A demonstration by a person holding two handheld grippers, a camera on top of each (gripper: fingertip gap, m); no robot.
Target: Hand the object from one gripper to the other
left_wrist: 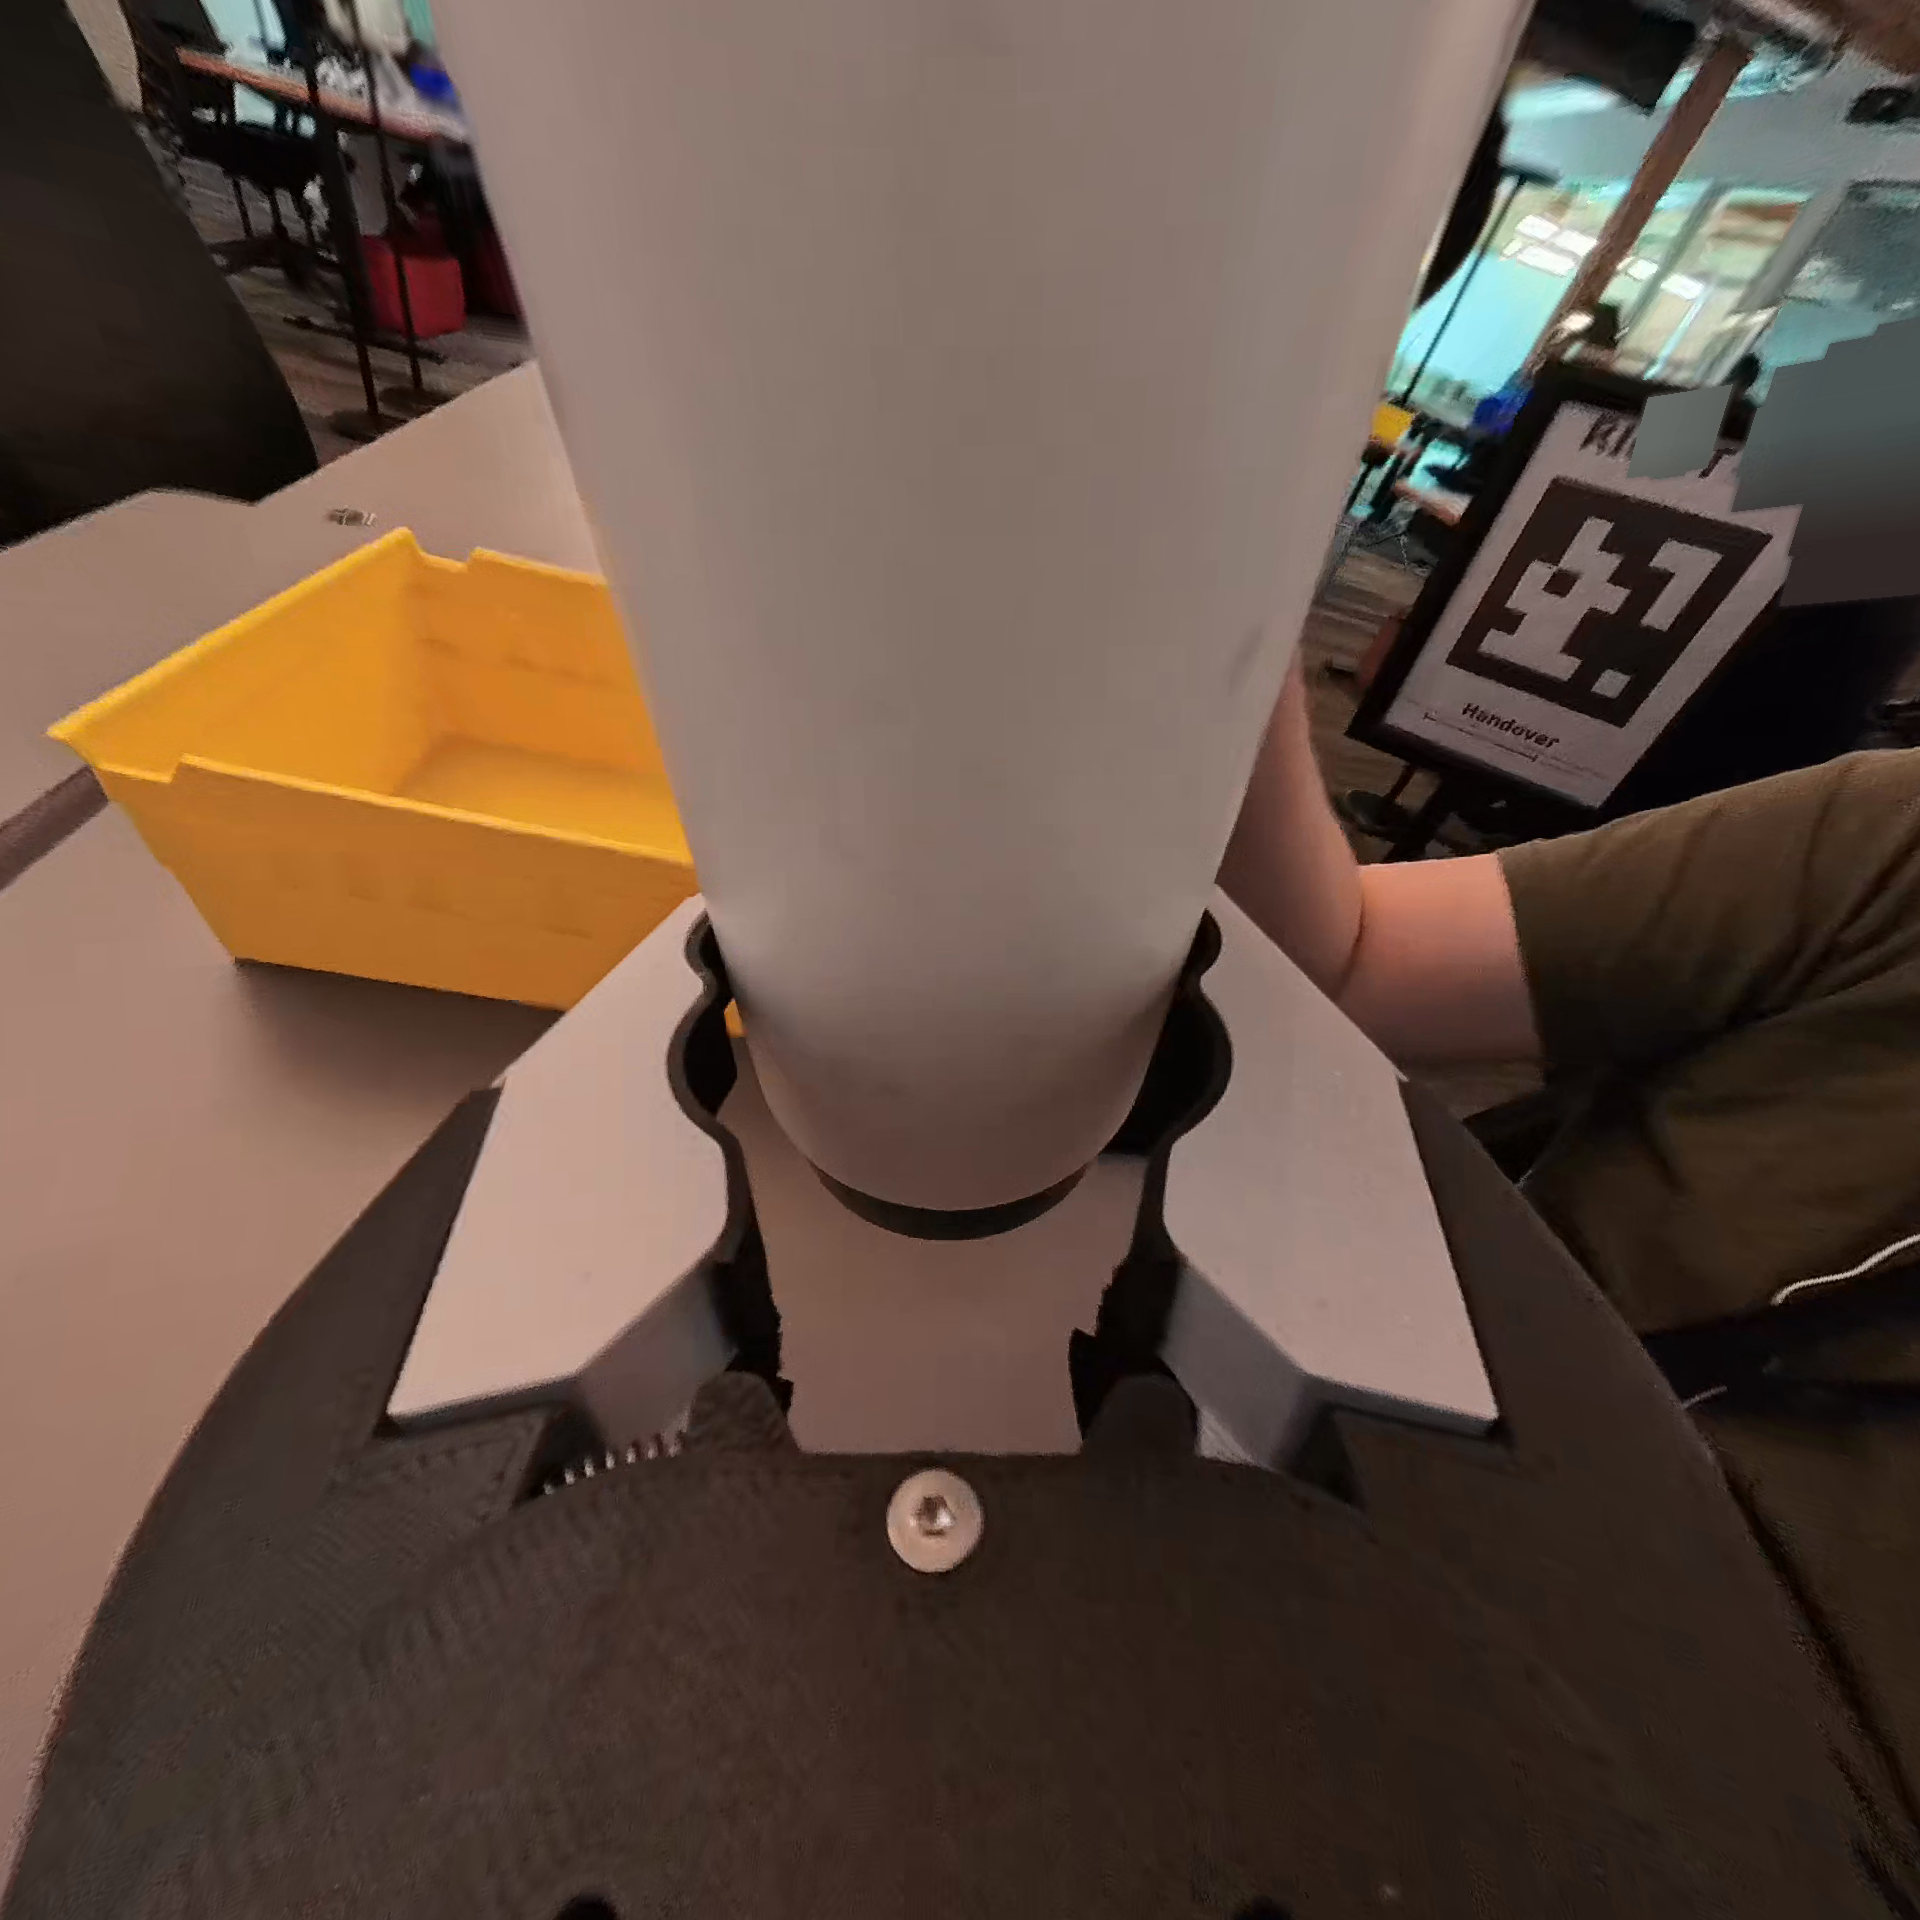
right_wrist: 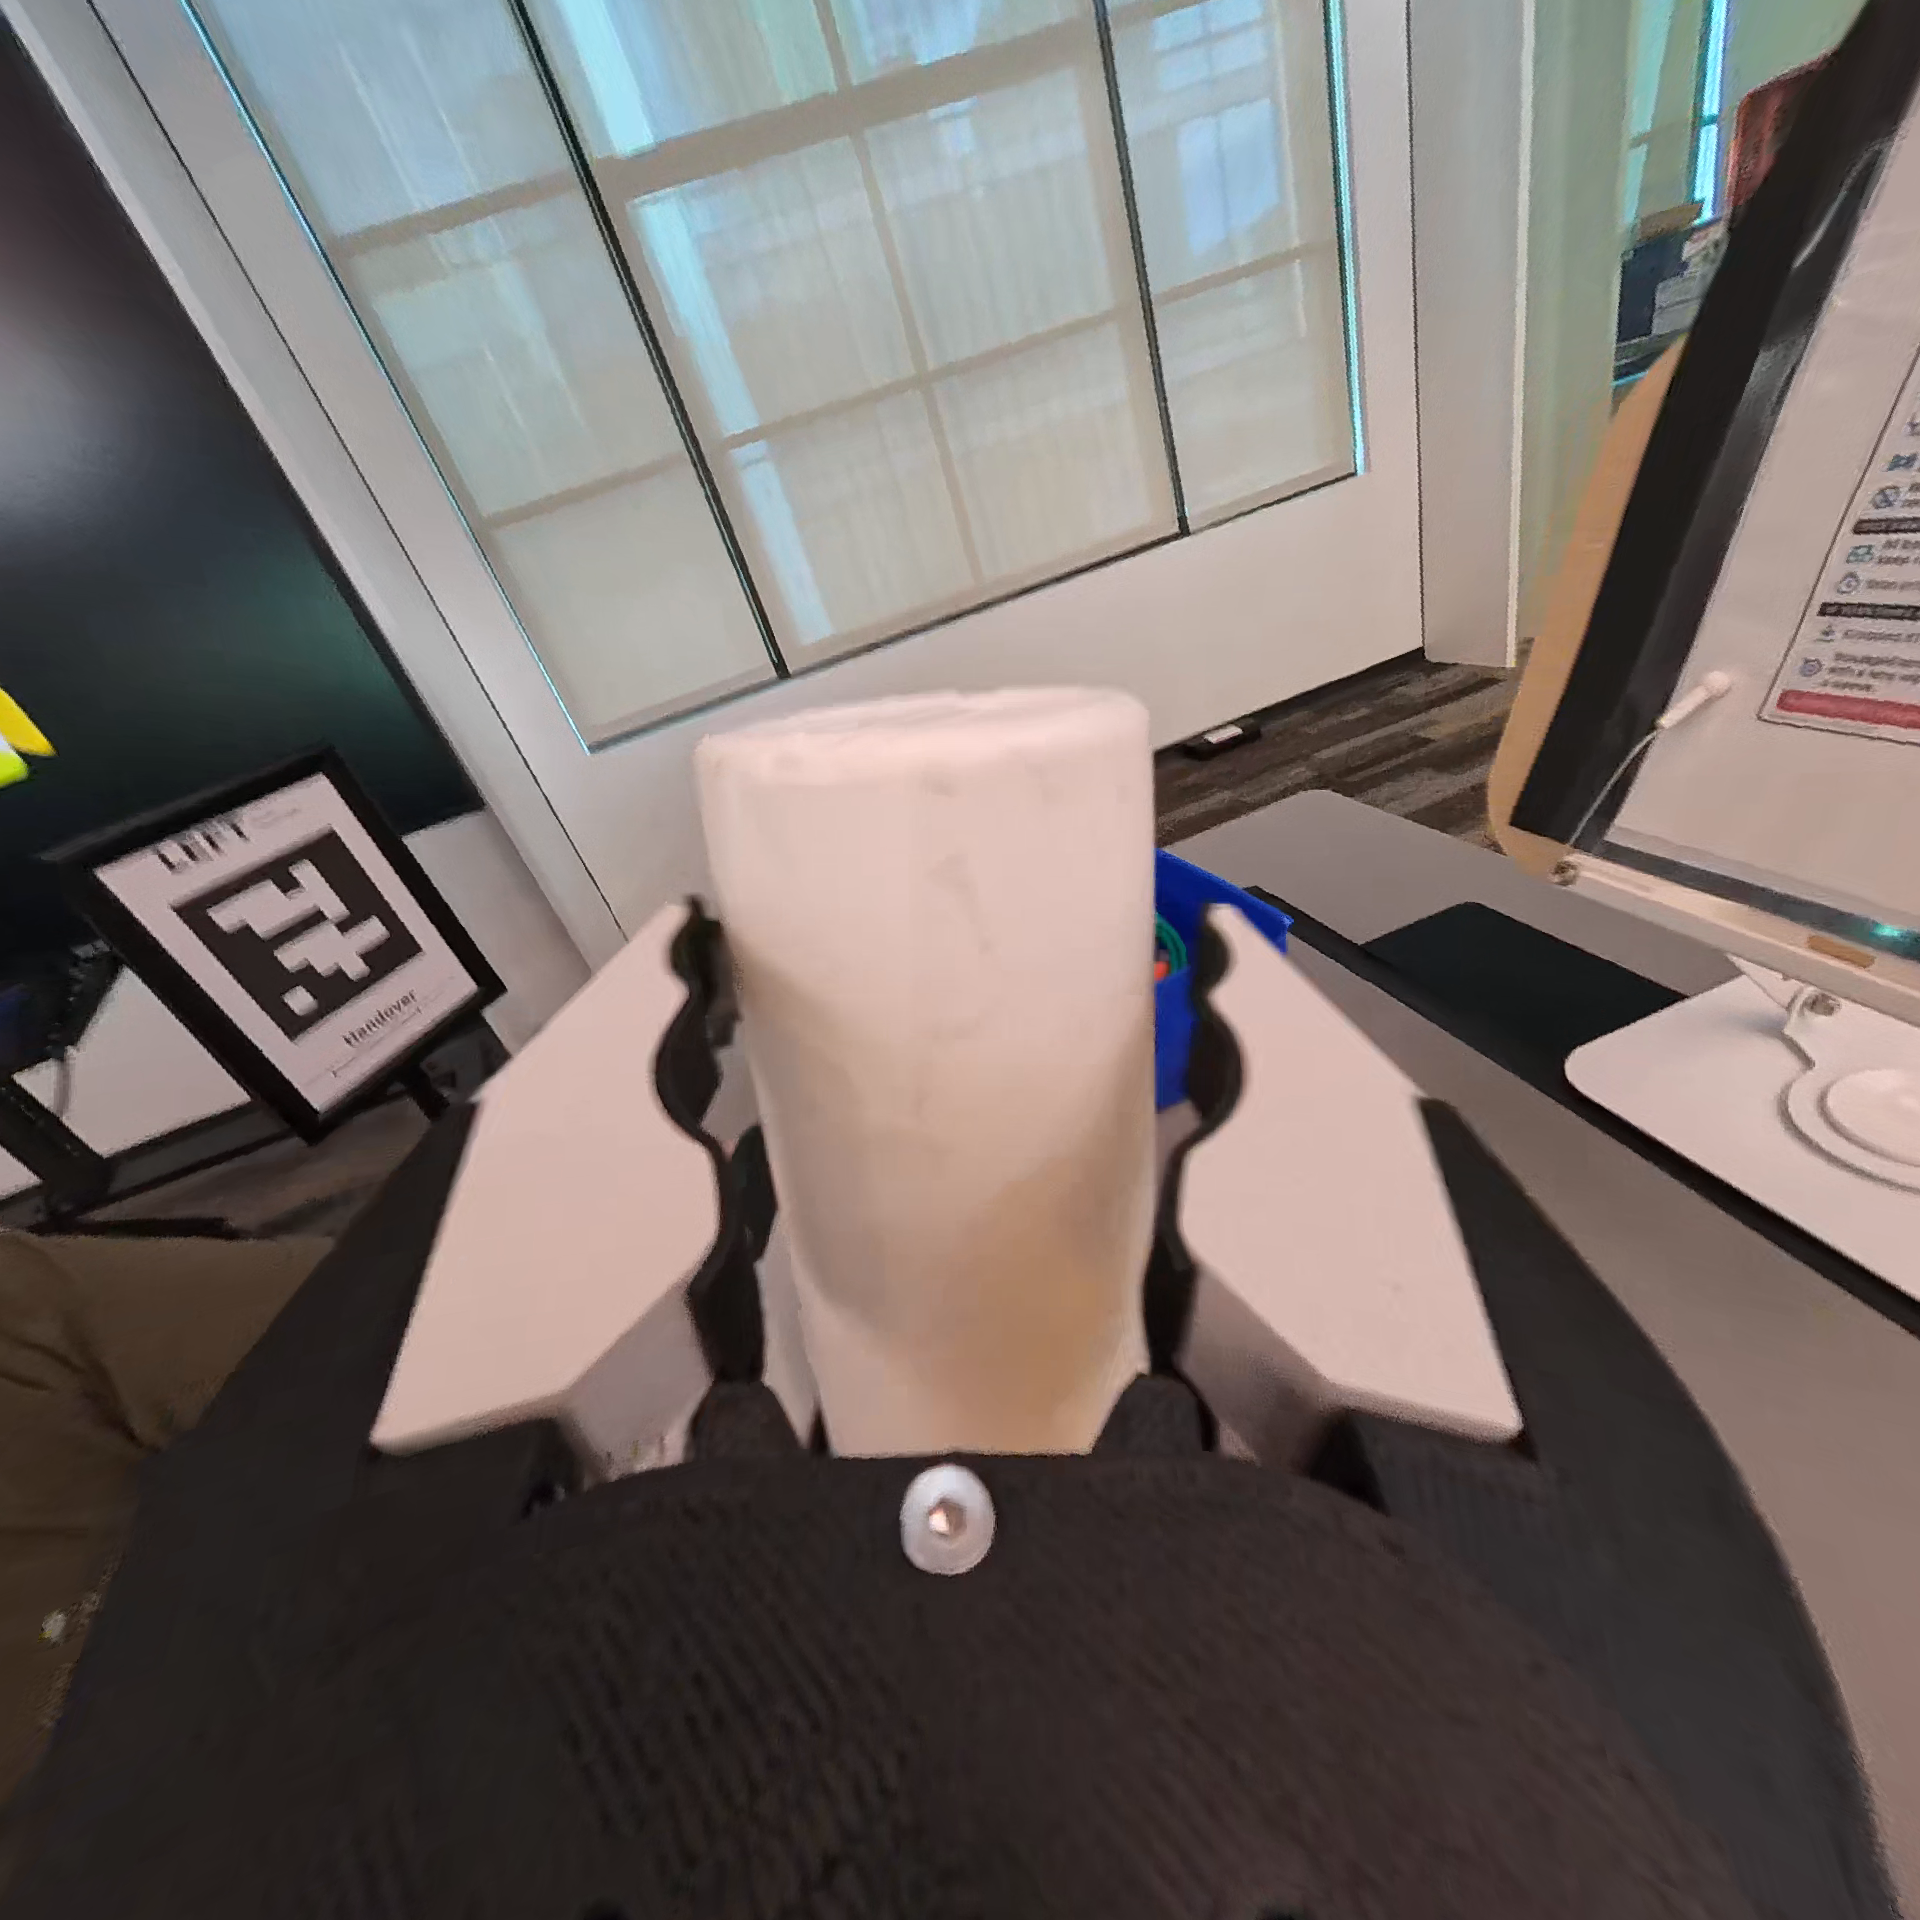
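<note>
In the left wrist view a smooth white cylinder (left_wrist: 966,623) with a black ring at its near end stands between the fingers of my left gripper (left_wrist: 954,925). The jaws close against its sides, and it runs up out of the frame. In the right wrist view a white cylinder (right_wrist: 935,987) lies along the fingers of my right gripper (right_wrist: 951,920), gripped on both sides, with its far end free. Neither view shows the other gripper. I cannot tell from the frames whether both views show one and the same cylinder.
An empty yellow bin (left_wrist: 416,894) sits on the grey table (left_wrist: 208,1143) to the left. A blue bin (right_wrist: 1179,1018) with small items is behind the right fingers. Marker signs on stands (left_wrist: 1590,623) (right_wrist: 301,935), a person's arm (left_wrist: 1434,956) and a screen on a stand (right_wrist: 1766,520) are nearby. The gap from one gripper's tips to the other's is roughly 12 cm.
</note>
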